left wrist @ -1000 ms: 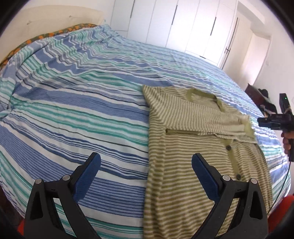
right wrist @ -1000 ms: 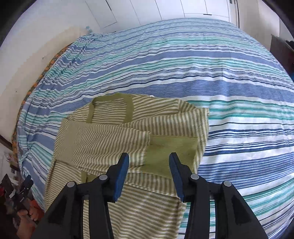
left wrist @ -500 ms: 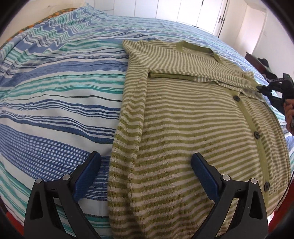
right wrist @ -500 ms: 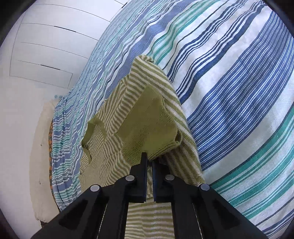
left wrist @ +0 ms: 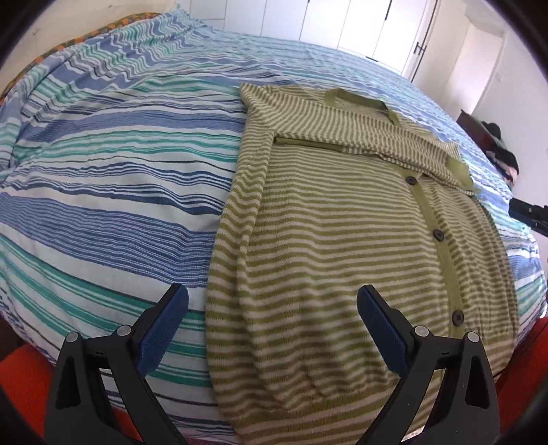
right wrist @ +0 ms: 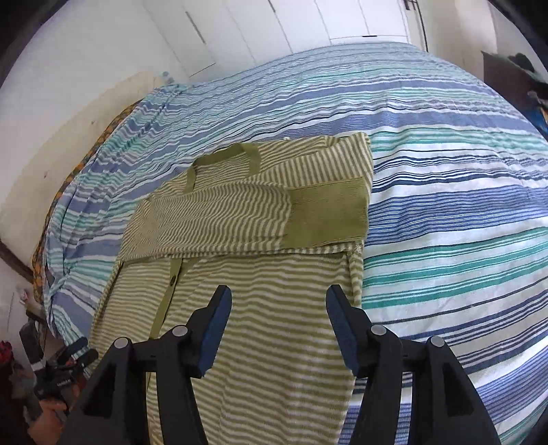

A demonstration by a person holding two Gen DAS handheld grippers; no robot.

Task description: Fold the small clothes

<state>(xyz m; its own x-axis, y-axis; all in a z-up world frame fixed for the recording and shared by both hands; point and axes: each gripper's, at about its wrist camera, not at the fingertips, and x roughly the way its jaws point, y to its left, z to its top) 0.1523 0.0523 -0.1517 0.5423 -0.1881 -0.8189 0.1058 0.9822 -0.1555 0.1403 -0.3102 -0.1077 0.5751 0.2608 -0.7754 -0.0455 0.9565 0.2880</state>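
Observation:
A green and cream striped cardigan (left wrist: 349,236) lies flat on the striped bed, buttons up. Both sleeves are folded across its chest, and the plain green cuff (right wrist: 325,214) rests near the right shoulder. My left gripper (left wrist: 272,325) hangs open over the cardigan's lower left part, nothing between its blue pads. My right gripper (right wrist: 277,328) hovers above the cardigan's body below the folded sleeve; its jaws are opening and hold nothing. The tip of the right gripper (left wrist: 529,212) shows at the right edge of the left wrist view.
The bed cover (left wrist: 102,178) has blue, teal and white stripes. White wardrobe doors (left wrist: 359,27) stand behind the bed. A dark piece of furniture with clothes (left wrist: 493,143) is at the far right. An orange surface (left wrist: 24,376) shows below the bed's near edge.
The right gripper pinched the sleeve cuff, laid it across the chest, let go and drew back. The left gripper moved closer and lower toward the cardigan's hem.

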